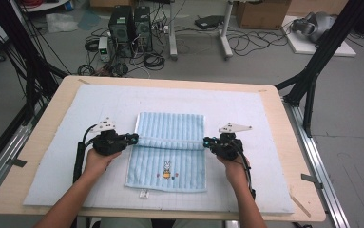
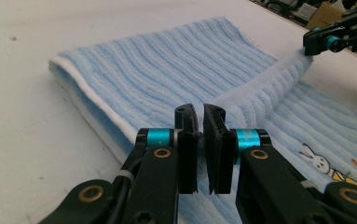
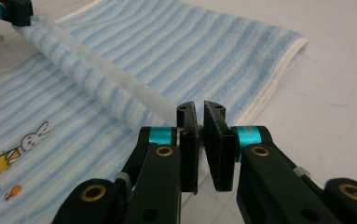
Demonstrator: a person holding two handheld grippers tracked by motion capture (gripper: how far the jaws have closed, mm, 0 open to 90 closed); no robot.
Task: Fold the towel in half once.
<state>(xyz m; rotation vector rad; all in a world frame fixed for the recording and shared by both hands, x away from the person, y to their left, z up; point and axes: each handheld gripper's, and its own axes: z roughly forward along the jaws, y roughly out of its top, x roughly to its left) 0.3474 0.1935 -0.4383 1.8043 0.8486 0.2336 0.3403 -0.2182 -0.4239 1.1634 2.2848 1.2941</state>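
While my left gripper (image 1: pixel 133 138) and right gripper (image 1: pixel 207 141) are each clamped on an opposite side edge of the blue towel (image 1: pixel 170 128), the raised ridge runs straight between them across the counter (image 1: pixel 284 199), equally near both hands.

The light-blue striped towel (image 1: pixel 170 152) with a rabbit motif lay mid-frame on the mat, a raised ridge pinched across its middle.

towel (image 1: pixel 170 142) on mat (image 1: pixel 56 156) on table (image 1: pixel 284 118), between left tool (image 1: pixel 133 139) and right tool (image 1: pixel 207 141)
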